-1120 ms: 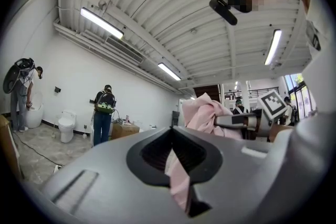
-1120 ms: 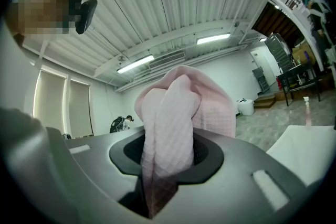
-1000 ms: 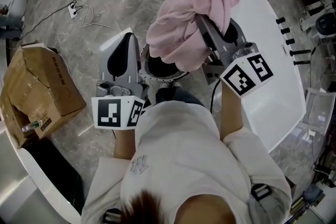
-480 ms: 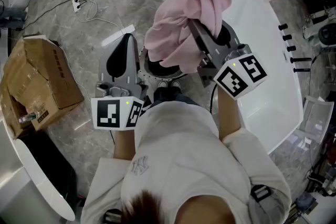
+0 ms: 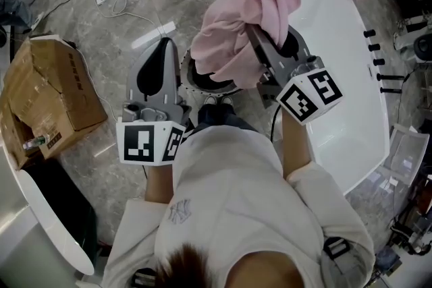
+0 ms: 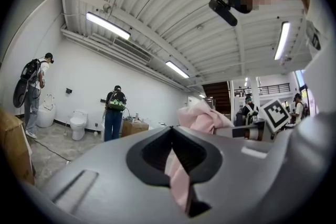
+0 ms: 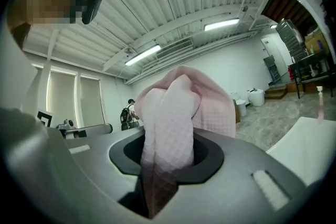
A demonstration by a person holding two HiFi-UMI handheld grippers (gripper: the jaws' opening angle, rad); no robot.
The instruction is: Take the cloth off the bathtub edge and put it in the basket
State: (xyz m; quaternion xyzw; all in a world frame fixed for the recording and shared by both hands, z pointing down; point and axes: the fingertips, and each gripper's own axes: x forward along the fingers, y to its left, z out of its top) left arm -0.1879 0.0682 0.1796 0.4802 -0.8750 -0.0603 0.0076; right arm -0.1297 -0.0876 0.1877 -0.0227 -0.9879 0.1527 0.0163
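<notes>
Right gripper (image 7: pixel 168 168): clamped on a thick, bunched fold of cloth (image 7: pixel 176 107). Throat between the jaws packed with fabric, more of it rising above them.

Left gripper (image 5: pixel 163 50): jaws almost together, level, just beside the basket (image 5: pixel 192 81). No cloth on it in the head view. Thin pink sliver in the slit in the left gripper view; nipped or merely seen through, not decidable.

Cloth position: off the tub (image 5: pixel 344 71), hanging from the right gripper between the two grippers. Lower folds over the dark basket mouth, resting on it or dipping into it. One lobe above the jaws.

Handling, as judged:
- Treat as light, soft and limp, with no shape of its own. Expect sag and spill on any loss of support.
- Quilted diamond weave visible in the right gripper view. Expect good friction on the pads and low risk of slipping. Not fragile; firm clamping acceptable.
- Take hold on a gathered fold, several layers thick, as at present. Avoid a single edge, as likely to pull thin and trail.
- Note the mid-cloth hold, with loose fabric on both sides of the jaws. Expect some of it to drape over the rim.
- Lower until the bulk sits inside the rim before opening.
- Watch for weave snagging on the jaws at release.
</notes>
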